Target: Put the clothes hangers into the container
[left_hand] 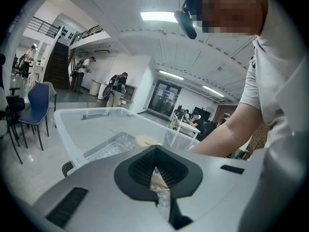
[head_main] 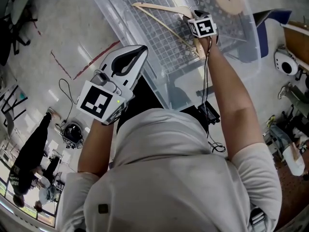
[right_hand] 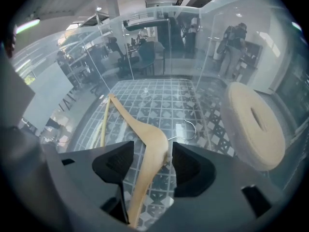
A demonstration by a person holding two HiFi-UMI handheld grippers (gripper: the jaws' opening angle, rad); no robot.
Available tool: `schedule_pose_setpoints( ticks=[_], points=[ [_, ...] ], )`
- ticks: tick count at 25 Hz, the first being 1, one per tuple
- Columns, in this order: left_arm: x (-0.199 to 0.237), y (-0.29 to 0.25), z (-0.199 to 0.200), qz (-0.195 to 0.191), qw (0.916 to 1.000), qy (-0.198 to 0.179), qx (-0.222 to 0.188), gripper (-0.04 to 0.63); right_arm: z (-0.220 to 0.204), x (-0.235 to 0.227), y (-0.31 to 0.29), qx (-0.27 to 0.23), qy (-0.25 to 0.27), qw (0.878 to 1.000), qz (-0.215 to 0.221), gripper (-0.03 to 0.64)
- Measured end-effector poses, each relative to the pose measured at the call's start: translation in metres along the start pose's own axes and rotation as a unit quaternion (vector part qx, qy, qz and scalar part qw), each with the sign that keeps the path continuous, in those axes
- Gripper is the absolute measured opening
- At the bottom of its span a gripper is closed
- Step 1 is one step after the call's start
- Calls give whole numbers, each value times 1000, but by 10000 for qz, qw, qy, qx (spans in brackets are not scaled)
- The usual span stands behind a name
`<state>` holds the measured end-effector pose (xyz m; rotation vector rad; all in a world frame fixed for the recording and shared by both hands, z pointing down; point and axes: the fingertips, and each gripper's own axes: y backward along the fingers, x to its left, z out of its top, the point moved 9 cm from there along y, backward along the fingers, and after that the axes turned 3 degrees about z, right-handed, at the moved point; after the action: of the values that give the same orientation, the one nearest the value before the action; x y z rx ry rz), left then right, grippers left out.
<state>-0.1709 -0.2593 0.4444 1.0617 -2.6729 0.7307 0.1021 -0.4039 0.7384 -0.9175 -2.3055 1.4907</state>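
Over a clear plastic container [head_main: 116,21] on the floor, a person leans in with a hand-held gripper in each hand. The right gripper [right_hand: 152,146] reaches down inside the container's walls with its jaws spread wide. A wooden clothes hanger [right_hand: 133,122] slants between them, and neither pad presses on it. The left gripper [head_main: 140,51] is held outside the near wall, pointing toward the container, its jaws together on nothing.

The step in hand looks like the release. The hanger is already inside the container, so what is left appears to be getting the right gripper out cleanly. The hanger's peak and its thin metal hook [right_hand: 187,129] sit very close to one jaw, and a sideways pull could snag the hook and drag the hanger along. It would likely be safest to keep the jaws wide and draw the gripper back up along its own line, clear of the rim.

Besides this one hanger, the container holds a pale padded ring [right_hand: 241,129] on the right-hand side, well apart from the hanger. Most of the patterned bottom [right_hand: 169,100] is bare, with plenty of room left. No other hanger shows in any view, inside the container or waiting outside it.
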Motion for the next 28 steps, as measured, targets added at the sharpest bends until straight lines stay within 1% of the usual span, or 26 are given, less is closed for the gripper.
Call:
schedule_pose_setpoints(
  ticks=[5,9,16,21,23,25,28],
  points=[
    [-23,8,3,38,9999,-97,-128,16,10,5,30,-266,50,9996,52,258],
    [-46,17,6,80,9995,-219,-217,17,19,16,64,-620,91,9979,167,258],
    [-87,35,16,248,9980,-385,-429,17,32,41,152,-1367,419,9896,161,258],
    [-147,56,18,214,9959,-587,-649,15,1,73,242,-1975,526,9787,197,257],
    [-156,56,16,236,9951,-649,-708,16,-5,82,266,-2243,570,9727,194,254],
    [-162,56,18,283,9942,-688,-779,15,-5,92,291,-2553,643,9646,151,228],
    [-169,58,26,306,9927,-750,-890,17,-3,109,329,-2959,683,9525,219,212]
  ],
)
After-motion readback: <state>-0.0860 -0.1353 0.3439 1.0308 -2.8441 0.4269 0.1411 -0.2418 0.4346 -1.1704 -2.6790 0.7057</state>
